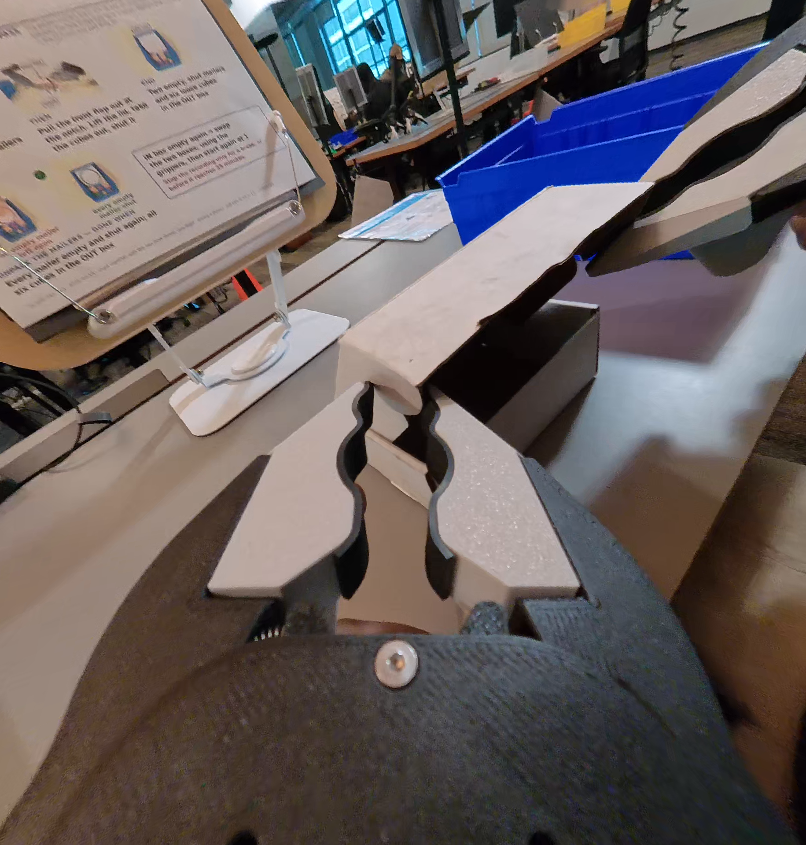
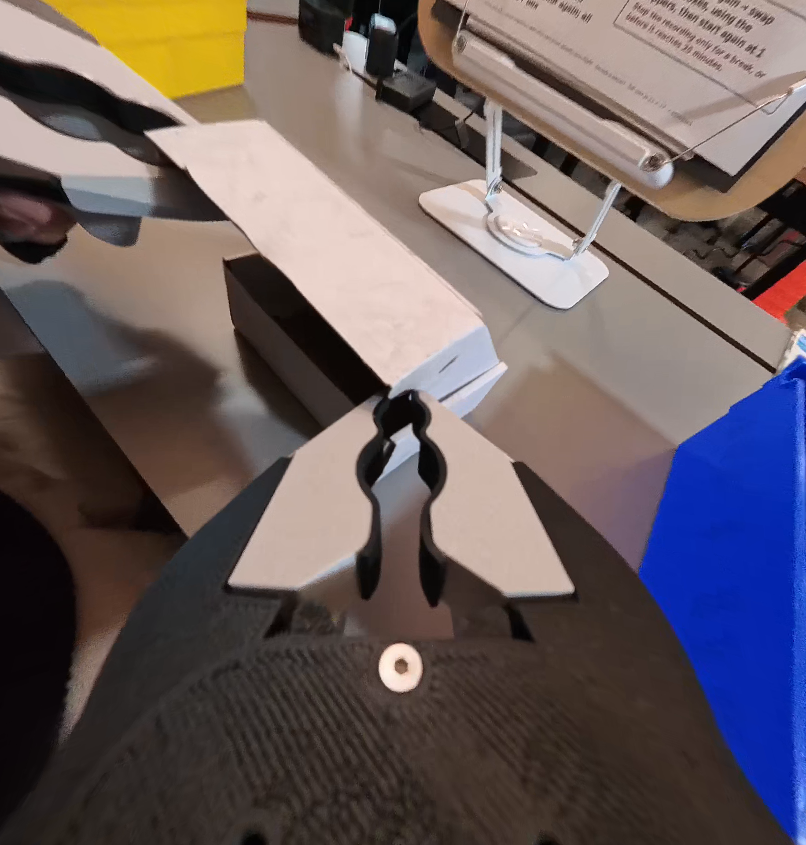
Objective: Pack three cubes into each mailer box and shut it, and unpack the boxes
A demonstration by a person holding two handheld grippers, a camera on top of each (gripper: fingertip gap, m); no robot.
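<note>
On the grey tabletop [image 1: 94,480], sitting just short of the blue plastic bin [image 1: 574,151] and lying lengthwise between both tools: long white cardboard mailer box [image 2: 456,361], dark inside, no cubes showing. Hanging half-raised over it: flat white cardboard lid [image 1: 460,283]. Pinching one end of that lid, tilted upward: left gripper [image 1: 396,411], closed on card. Clamping the opposite end, equally near: right gripper [image 2: 403,411], likewise closed on card.
</note>
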